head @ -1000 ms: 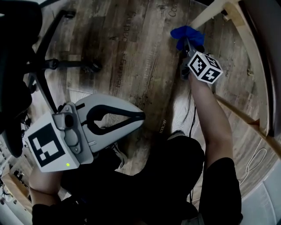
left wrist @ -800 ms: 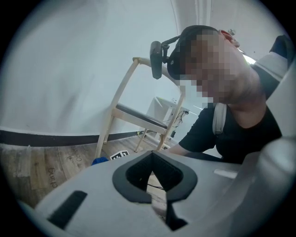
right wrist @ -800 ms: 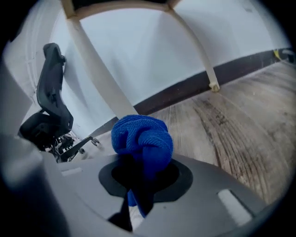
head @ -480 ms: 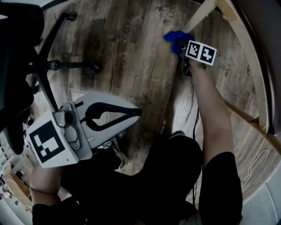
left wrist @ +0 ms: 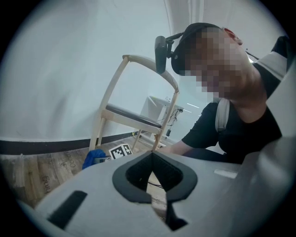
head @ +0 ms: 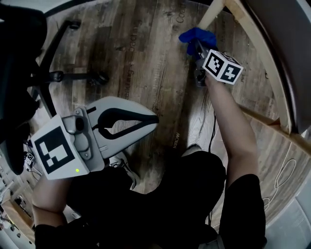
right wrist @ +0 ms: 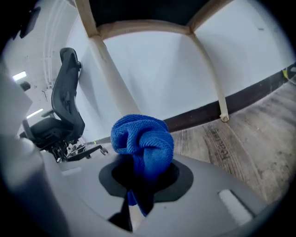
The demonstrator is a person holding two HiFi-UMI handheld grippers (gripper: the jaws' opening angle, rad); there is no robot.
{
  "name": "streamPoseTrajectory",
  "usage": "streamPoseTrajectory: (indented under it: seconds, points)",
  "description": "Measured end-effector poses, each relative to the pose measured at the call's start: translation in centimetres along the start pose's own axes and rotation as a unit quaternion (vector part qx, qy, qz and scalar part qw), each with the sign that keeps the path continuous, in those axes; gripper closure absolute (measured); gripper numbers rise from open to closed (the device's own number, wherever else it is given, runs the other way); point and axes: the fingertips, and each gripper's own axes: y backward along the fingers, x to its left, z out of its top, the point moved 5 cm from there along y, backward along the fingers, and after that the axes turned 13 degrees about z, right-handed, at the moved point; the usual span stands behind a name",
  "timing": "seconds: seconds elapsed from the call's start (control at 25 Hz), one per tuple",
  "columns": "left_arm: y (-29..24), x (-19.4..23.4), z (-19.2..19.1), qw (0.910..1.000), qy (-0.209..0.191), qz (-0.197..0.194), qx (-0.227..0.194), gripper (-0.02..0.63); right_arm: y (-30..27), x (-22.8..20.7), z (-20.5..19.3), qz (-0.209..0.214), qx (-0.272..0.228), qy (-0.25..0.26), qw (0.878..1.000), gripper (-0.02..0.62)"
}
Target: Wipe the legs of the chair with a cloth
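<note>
The right gripper (head: 199,48) pinches a bunched blue microfibre cloth (head: 196,36) at the lower end of a pale wooden chair leg (head: 214,12), low over the plank floor (head: 146,58). The left gripper (head: 153,118), jaws pressed together and empty, hangs well apart.

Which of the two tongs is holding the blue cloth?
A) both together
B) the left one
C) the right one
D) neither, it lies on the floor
C: the right gripper view shows the blue cloth bunched between the jaws of the right tongs, while the left tongs are closed with nothing between them.
</note>
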Motion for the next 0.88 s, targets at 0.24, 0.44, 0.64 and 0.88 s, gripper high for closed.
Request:
streamPoseTrajectory:
  seconds: [0.24, 0.44, 0.64, 0.88]
  points:
    - [-0.3, -0.4, 0.5, 0.9994, -0.015, -0.029, -0.006, 0.604, 2.1, 5.0, 6.2, 0.006, -0.077, 0.003, 0.997, 0.52]
    - [-0.4, -0.9, 1.2, 0.999, -0.022, -0.036, -0.012, 0.604, 4.6, 9.3, 11.9, 0.035, -0.154, 0.011, 0.987, 0.52]
    - [-0.6, -0.8, 0.9, 0.9985, -0.031, -0.041, -0.019, 0.604, 5.8, 11.3, 13.5, 0.054, -0.205, -0.035, 0.977, 0.521]
    - [-1.1, -1.8, 0.2, 0.9976, -0.041, -0.053, -0.016, 0.604, 9.7, 13.1, 13.5, 0.072, -0.236, -0.071, 0.967, 0.52]
